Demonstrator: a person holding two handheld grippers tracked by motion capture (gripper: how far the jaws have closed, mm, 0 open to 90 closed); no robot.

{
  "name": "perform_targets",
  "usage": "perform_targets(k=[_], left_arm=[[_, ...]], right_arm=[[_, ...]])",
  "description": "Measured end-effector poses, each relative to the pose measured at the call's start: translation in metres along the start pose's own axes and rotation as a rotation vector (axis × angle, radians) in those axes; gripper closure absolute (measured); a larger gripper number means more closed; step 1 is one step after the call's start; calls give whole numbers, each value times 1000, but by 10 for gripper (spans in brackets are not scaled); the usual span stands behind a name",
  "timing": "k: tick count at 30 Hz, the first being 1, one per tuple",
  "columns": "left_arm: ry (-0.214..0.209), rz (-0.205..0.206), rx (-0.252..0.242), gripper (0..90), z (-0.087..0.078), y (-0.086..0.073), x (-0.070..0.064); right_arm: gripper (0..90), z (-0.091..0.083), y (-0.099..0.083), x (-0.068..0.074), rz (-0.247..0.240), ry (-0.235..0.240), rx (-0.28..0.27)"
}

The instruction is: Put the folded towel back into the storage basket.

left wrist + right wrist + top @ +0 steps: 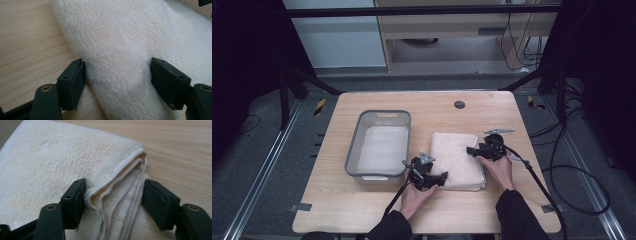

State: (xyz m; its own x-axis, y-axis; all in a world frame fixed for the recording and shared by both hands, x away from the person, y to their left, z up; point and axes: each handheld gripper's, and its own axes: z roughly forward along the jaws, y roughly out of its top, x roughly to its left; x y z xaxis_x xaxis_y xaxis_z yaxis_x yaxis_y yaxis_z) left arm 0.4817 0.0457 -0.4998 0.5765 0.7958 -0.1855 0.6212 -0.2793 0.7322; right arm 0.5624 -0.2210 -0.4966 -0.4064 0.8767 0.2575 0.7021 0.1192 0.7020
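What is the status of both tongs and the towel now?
Left tongs open, jaws astride towel edge. Right tongs open around folded layers at opposite edge. Towel flat on table, beside grey bin. Nothing blocking.

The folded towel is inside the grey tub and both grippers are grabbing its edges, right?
Not quite. The folded towel lies on the table, beside the grey tub, as the high view shows. The left gripper and right gripper do straddle its edges.

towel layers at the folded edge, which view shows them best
The right gripper view: the folded towel shows its stacked layers between the open jaws. The left gripper view shows only terry surface; the high view shows its whole outline, too small for layers.
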Motion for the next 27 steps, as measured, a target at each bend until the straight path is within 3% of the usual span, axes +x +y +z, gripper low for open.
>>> perform_targets(k=[12, 20, 27], left_arm=[[-33, -12, 24, 349, 0, 2, 1], [-47, -10, 29, 465, -2, 4, -1], [-57, -6, -2, 606, -6, 5, -2]], right_arm=[[545, 2, 0, -1, 63, 69, 16], [660, 1, 0, 0, 87, 101, 13], [710, -1, 2, 0, 95, 104, 2]])
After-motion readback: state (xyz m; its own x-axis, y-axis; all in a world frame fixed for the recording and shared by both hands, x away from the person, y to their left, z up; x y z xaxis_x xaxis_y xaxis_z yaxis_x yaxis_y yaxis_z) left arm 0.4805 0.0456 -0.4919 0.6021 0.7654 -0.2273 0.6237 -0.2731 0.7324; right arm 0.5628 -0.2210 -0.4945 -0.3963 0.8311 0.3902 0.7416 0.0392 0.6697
